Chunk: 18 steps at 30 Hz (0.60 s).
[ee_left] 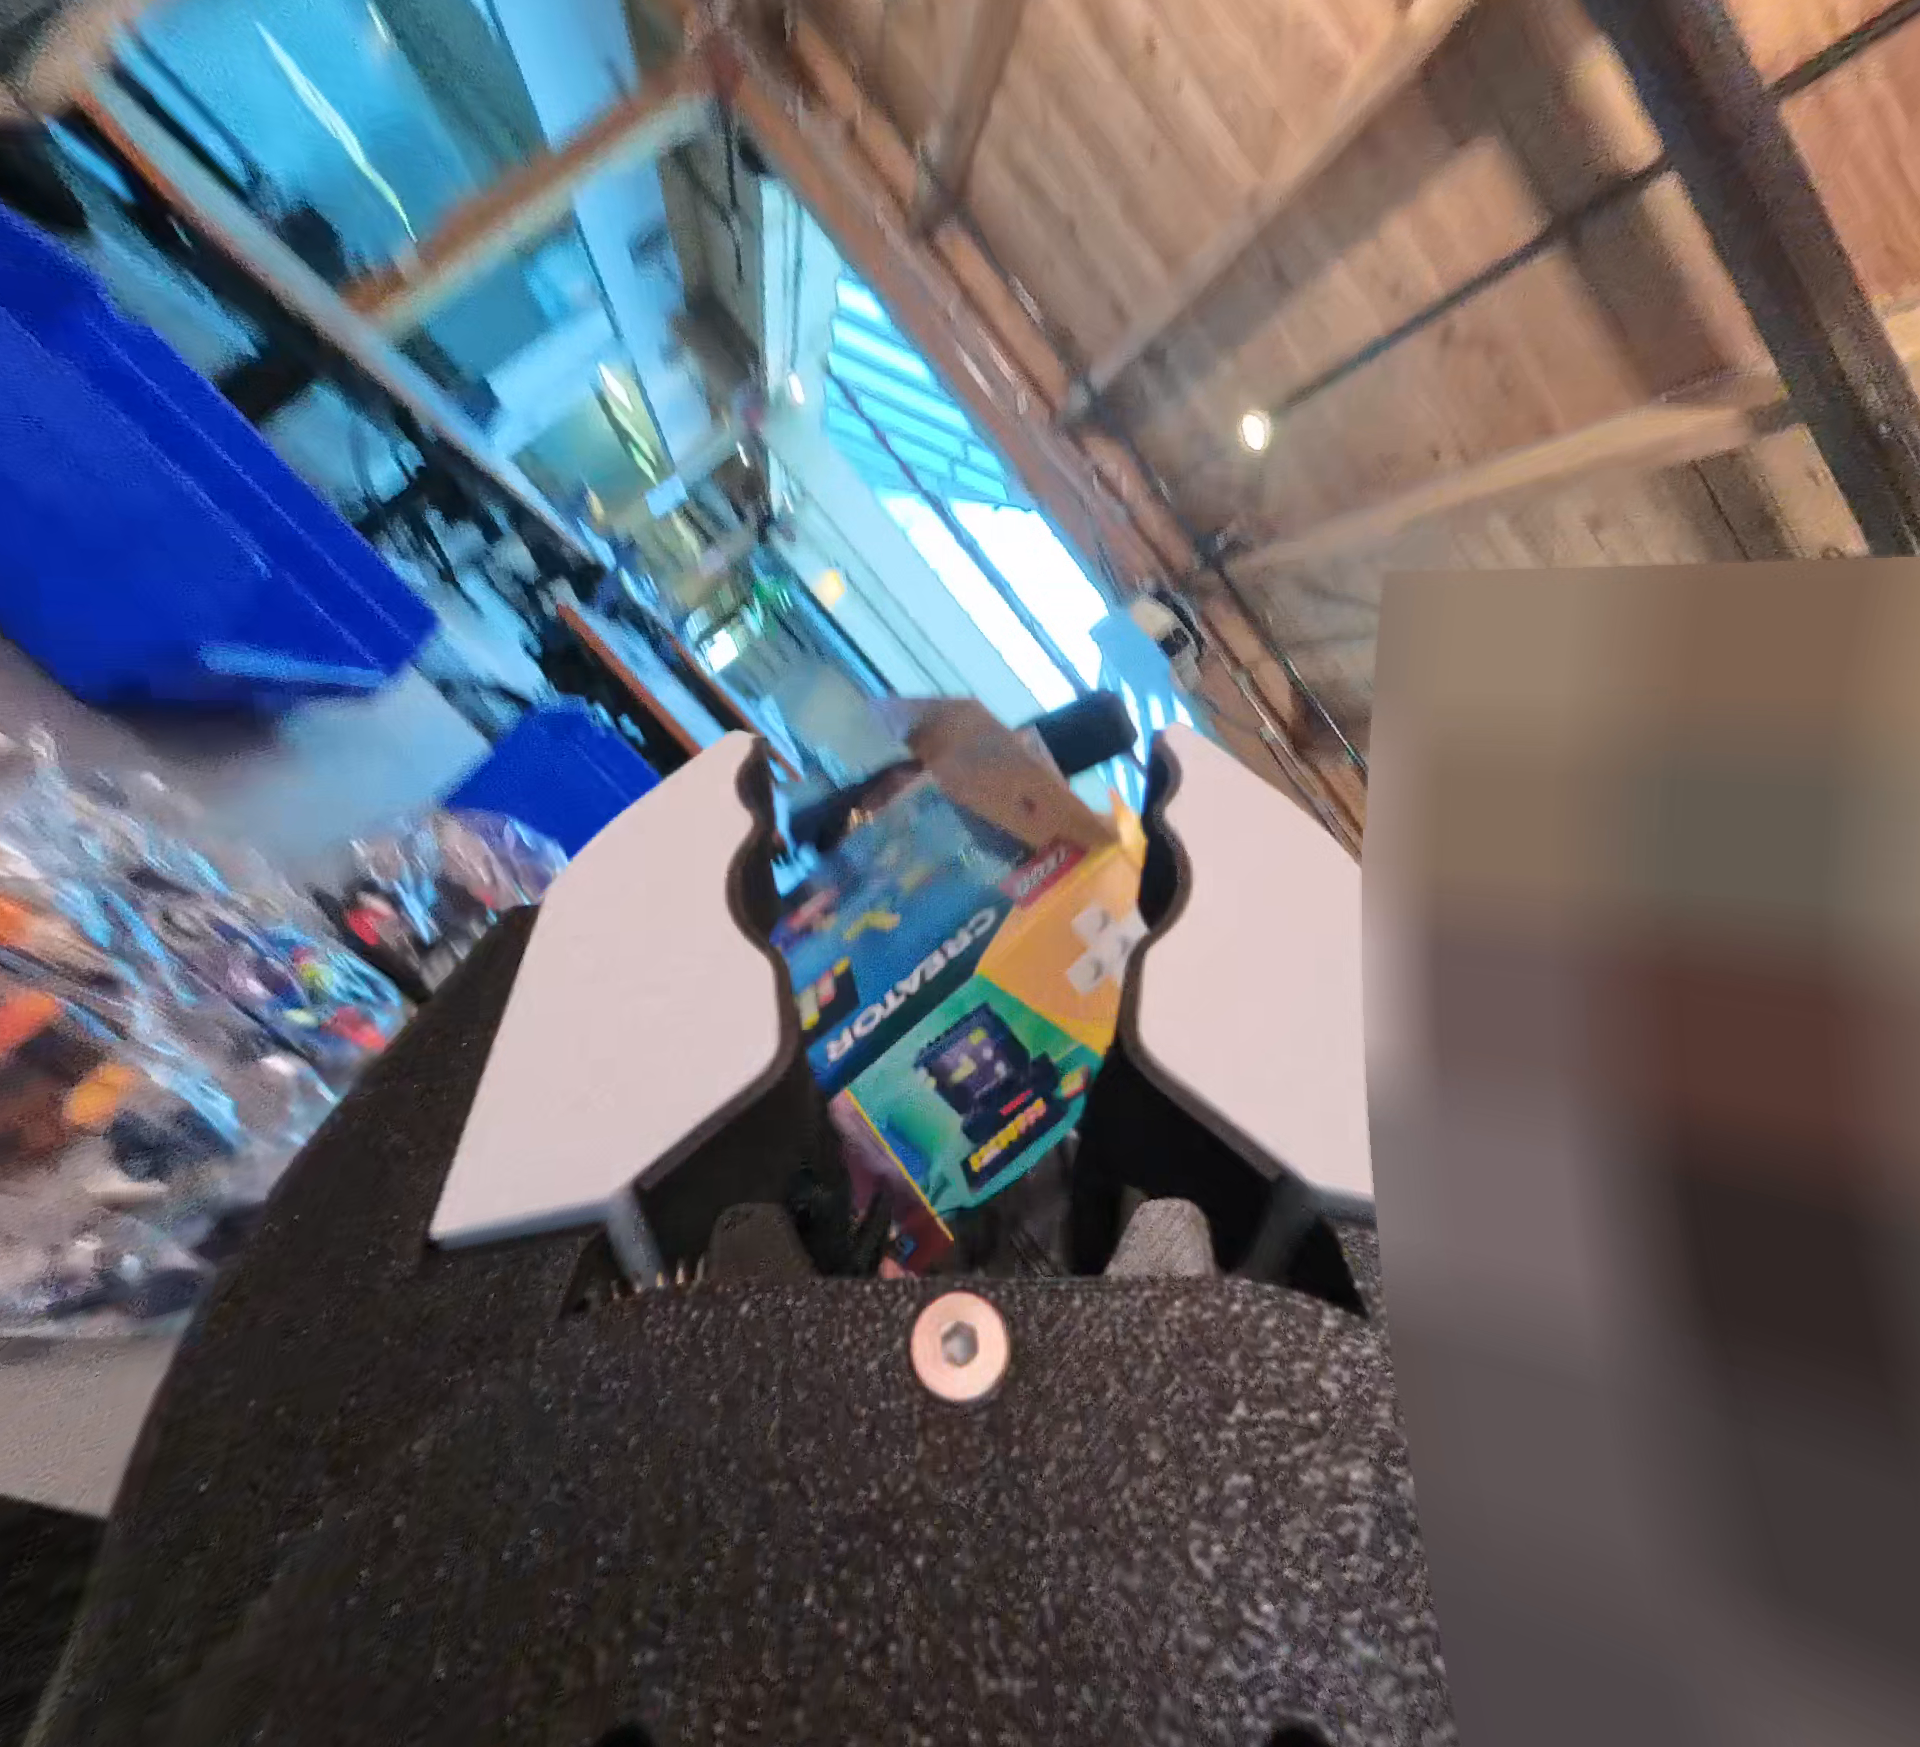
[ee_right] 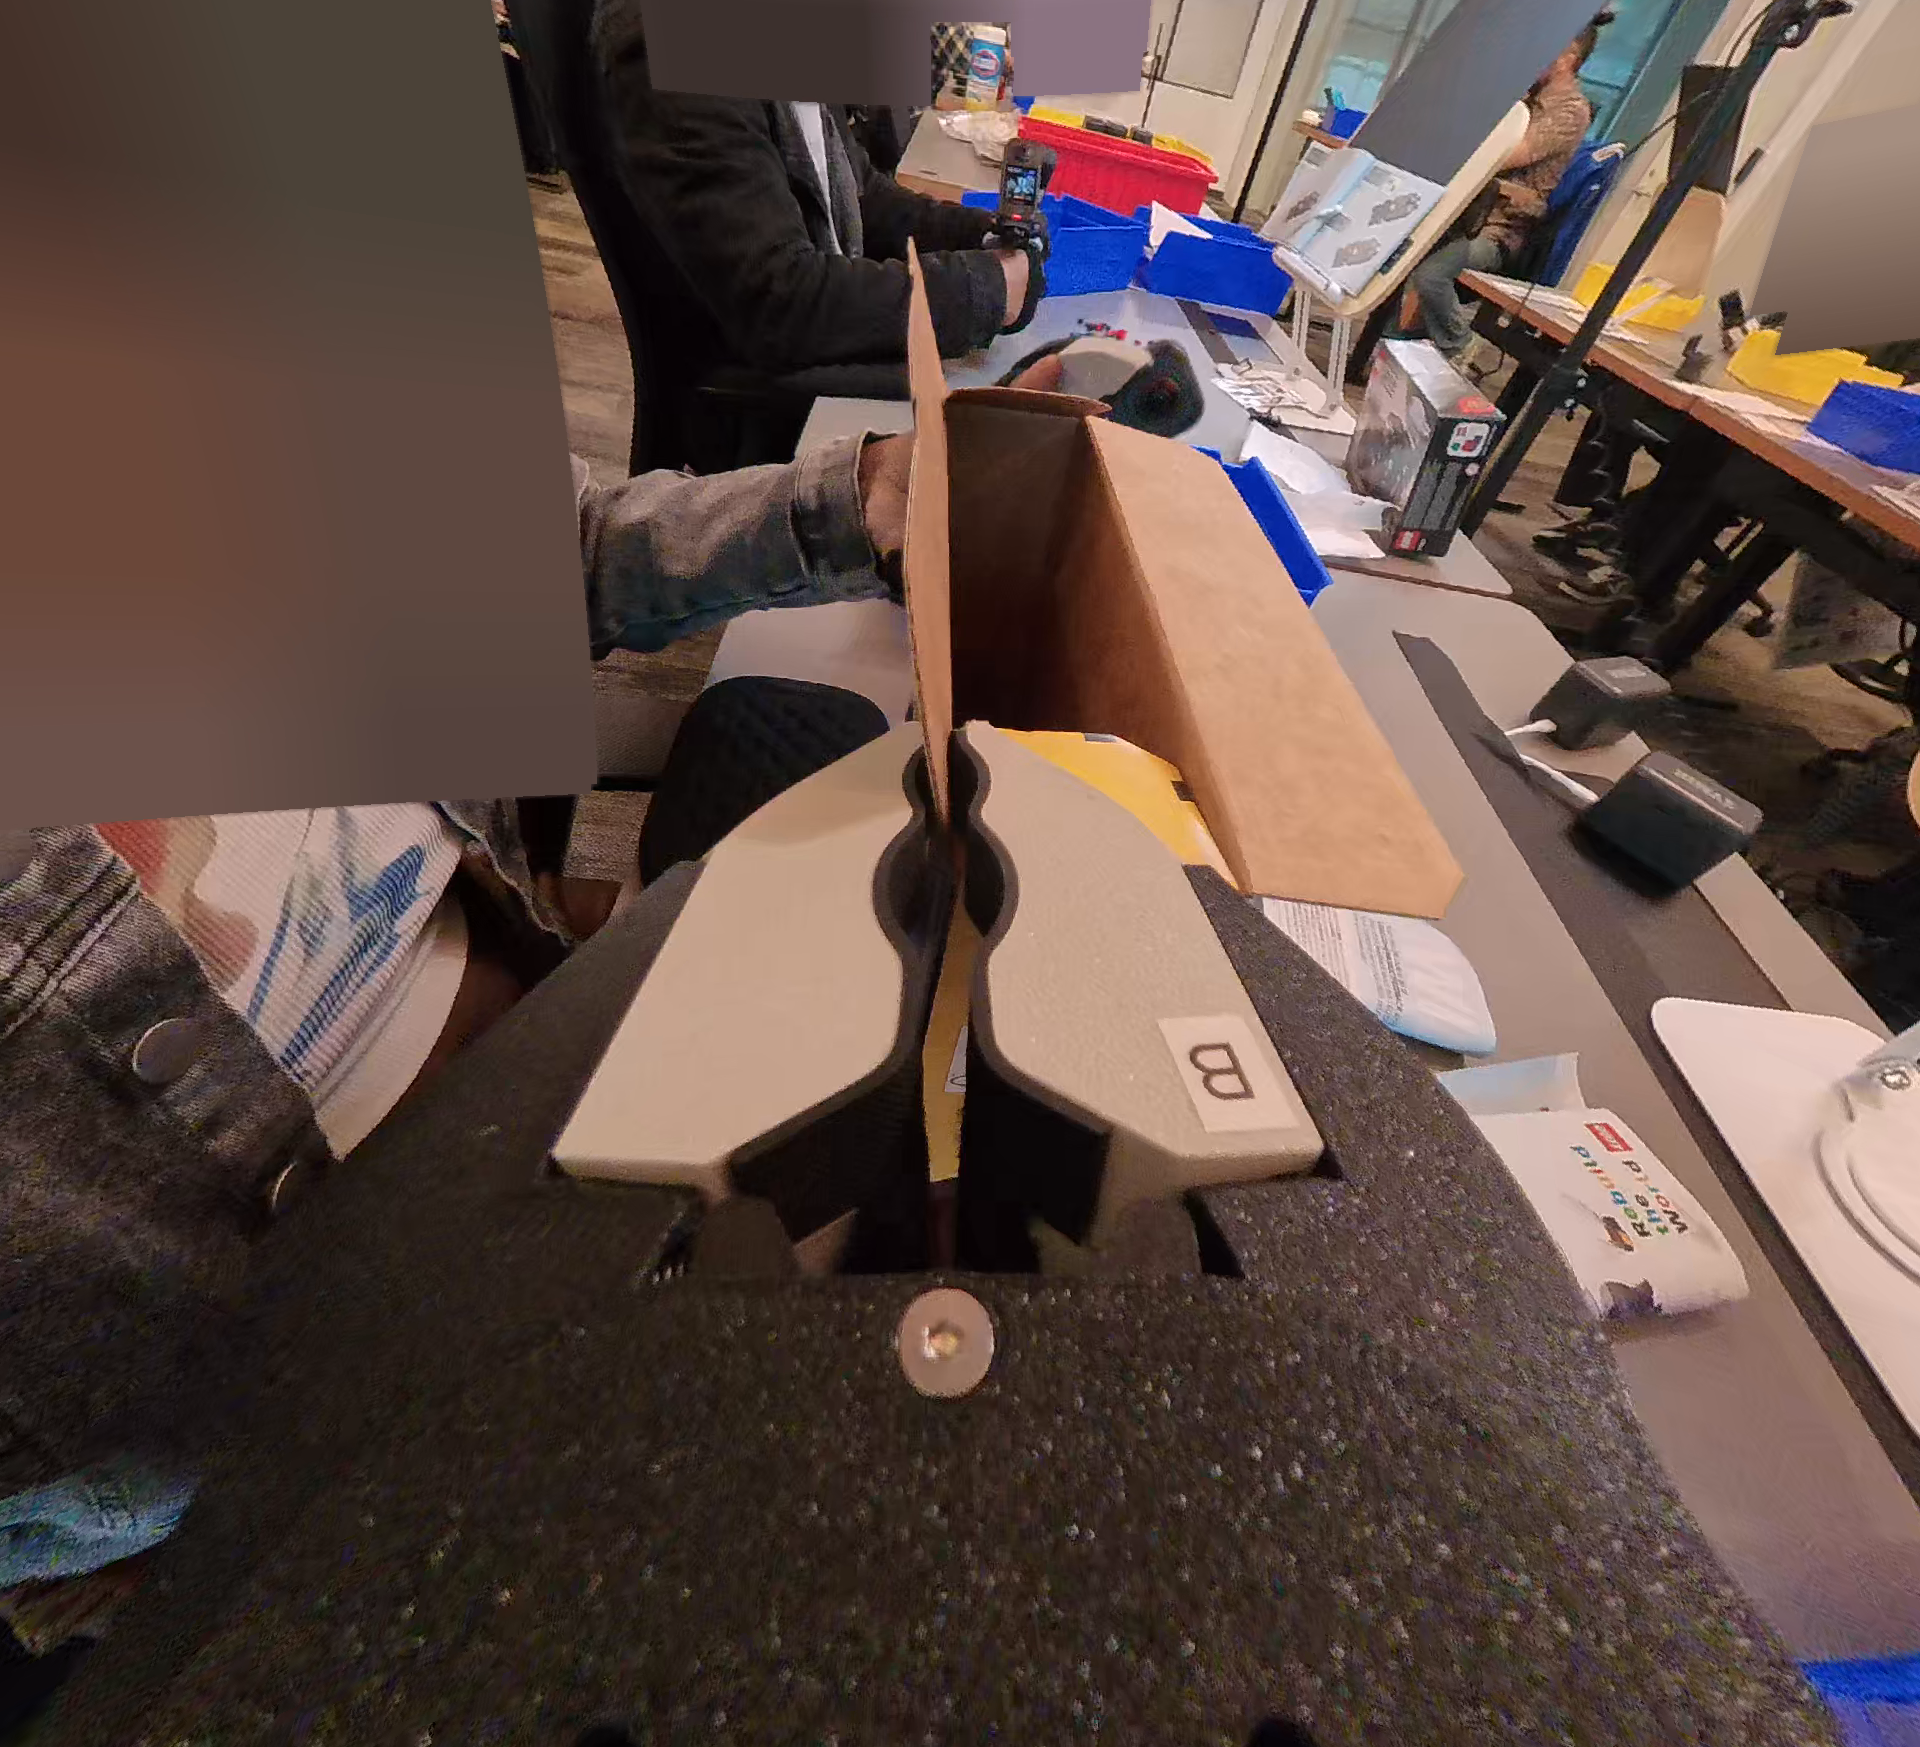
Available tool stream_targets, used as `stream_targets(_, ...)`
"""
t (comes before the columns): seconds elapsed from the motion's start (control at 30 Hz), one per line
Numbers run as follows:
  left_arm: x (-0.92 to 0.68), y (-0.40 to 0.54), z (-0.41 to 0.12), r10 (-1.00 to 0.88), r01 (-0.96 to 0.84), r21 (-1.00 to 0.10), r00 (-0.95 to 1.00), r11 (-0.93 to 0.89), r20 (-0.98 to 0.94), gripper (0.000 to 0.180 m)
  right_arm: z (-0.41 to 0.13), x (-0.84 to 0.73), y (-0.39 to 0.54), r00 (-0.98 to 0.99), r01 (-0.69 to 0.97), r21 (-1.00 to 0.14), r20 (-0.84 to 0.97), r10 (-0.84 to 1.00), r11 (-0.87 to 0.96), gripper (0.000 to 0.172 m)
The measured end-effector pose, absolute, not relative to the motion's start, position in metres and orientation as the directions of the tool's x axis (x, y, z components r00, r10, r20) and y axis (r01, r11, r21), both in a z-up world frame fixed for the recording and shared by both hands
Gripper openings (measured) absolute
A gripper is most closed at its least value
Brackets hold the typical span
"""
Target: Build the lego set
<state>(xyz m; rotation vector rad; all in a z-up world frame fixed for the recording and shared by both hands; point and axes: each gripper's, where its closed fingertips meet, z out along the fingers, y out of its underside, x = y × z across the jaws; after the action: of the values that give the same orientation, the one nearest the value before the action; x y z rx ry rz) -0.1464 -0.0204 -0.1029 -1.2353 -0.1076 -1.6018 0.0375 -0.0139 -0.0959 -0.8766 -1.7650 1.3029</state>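
Here we log the right tool (ee_right: pixel 951 778) clamped on the upright flap of a cardboard box (ee_right: pixel 1226 648) whose long axis runs away from it, and the left tool (ee_left: pixel 961 762) spread around a colourful printed box (ee_left: pixel 935 1001), contact uncertain.

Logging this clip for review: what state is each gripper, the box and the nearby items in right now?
Left gripper: jaws apart, clamped across the colourful toy box.
Right gripper: shut on the box's cardboard flap.
Toy box: open, brown flaps raised, lifted off the table.
Printed white bag: lying flat on the table.
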Motion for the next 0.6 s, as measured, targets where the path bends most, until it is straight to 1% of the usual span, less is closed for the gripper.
stream_targets(0.03, -0.133, -0.02, -0.104, -0.661, 0.724, -0.489, 0.06, -0.486, 0.748, 0.072, -0.096, 0.037, -0.013, -0.472, 0.09, -0.967, 0.171, 0.865, 0.24, 0.001)
stream_targets(0.07, -0.122, -0.022, -0.099, -0.673, 0.703, -0.496, 0.034, -0.509, 0.739, 0.072, -0.096, 0.037, -0.013, -0.469, 0.091, -0.968, 0.166, 0.867, 0.234, 0.001)
stream_targets(0.13, -0.106, -0.024, -0.089, -0.705, 0.662, -0.558, 0.062, -0.5, 0.707, 0.055, -0.096, 0.037, -0.013, -0.464, 0.097, -0.969, 0.159, 0.871, 0.229, 0.001)
stream_targets(0.2, -0.099, -0.028, -0.079, -0.752, 0.625, -0.643, 0.131, -0.443, 0.646, 0.038, -0.096, 0.036, -0.013, -0.458, 0.105, -0.966, 0.163, 0.874, 0.235, 0.001)
stream_targets(0.23, -0.099, -0.028, -0.075, -0.766, 0.617, -0.676, 0.177, -0.403, 0.618, 0.027, -0.096, 0.036, -0.013, -0.457, 0.107, -0.965, 0.164, 0.874, 0.238, 0.001)
stream_targets(0.33, -0.102, -0.026, -0.07, -0.799, 0.541, -0.819, 0.399, -0.19, 0.449, 0.016, -0.097, 0.035, -0.015, -0.455, 0.109, -0.966, 0.16, 0.876, 0.234, 0.001)
stream_targets(0.4, -0.103, -0.036, -0.058, -0.837, 0.504, -0.862, 0.448, -0.053, 0.314, 0.009, -0.097, 0.034, -0.016, -0.456, 0.118, -0.969, 0.142, 0.879, 0.218, 0.001)
stream_targets(0.47, -0.102, -0.05, -0.047, -0.873, 0.451, -0.89, 0.46, 0.072, 0.162, 0.012, -0.097, 0.034, -0.017, -0.459, 0.134, -0.973, 0.106, 0.882, 0.187, 0.001)
stream_targets(0.6, -0.087, -0.072, -0.048, -0.91, 0.282, -0.939, 0.41, 0.198, -0.068, 0.019, -0.097, 0.032, -0.014, -0.437, 0.153, -0.975, 0.081, 0.896, 0.163, 0.001)
